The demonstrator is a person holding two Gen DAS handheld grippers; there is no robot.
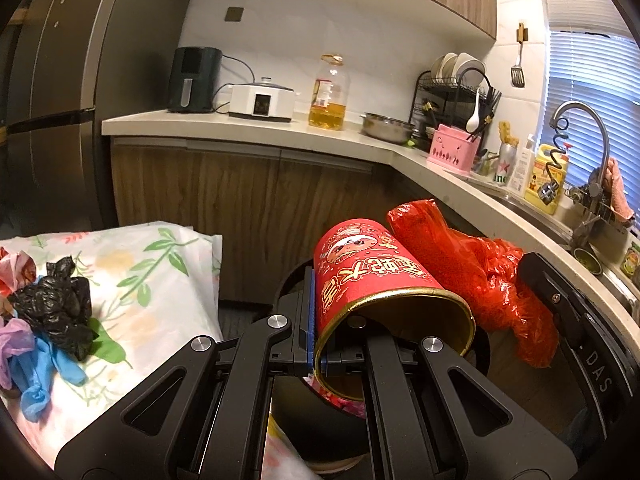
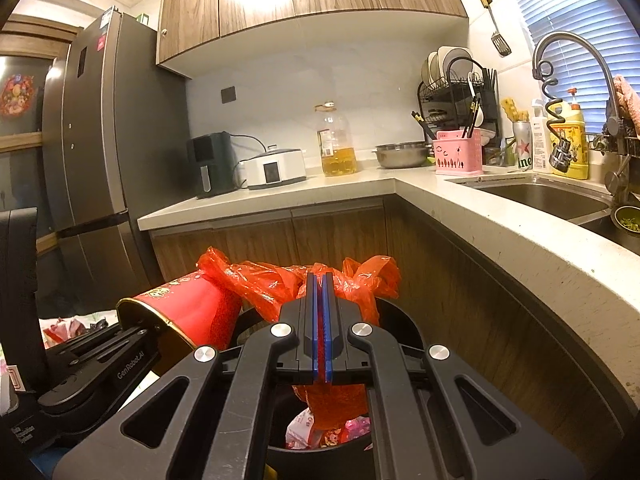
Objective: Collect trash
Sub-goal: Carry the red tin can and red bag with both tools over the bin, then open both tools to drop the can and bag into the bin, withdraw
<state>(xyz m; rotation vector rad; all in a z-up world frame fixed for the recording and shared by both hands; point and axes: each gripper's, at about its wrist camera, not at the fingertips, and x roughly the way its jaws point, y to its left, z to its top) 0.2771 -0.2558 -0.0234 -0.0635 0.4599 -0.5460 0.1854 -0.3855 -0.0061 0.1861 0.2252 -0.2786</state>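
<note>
Your left gripper point(image 1: 316, 320) is clamped on the wall of the red paper tub point(image 1: 372, 280), one pad inside the open mouth, one outside. That rim pinch is why the tub hangs tilted, mouth toward you, right above the black bin point(image 2: 404, 322).

Your right gripper point(image 2: 320, 312) has its jaws pinched narrow on the red plastic bag point(image 2: 280, 280), which bunches above the bin and trails down into it. Looks like you're keeping the bag clear of the opening.

More trash sits left of the bin: a black bag wad point(image 1: 56, 304) and a blue glove point(image 1: 48, 368) on the floral cloth point(image 1: 160, 264).
</note>
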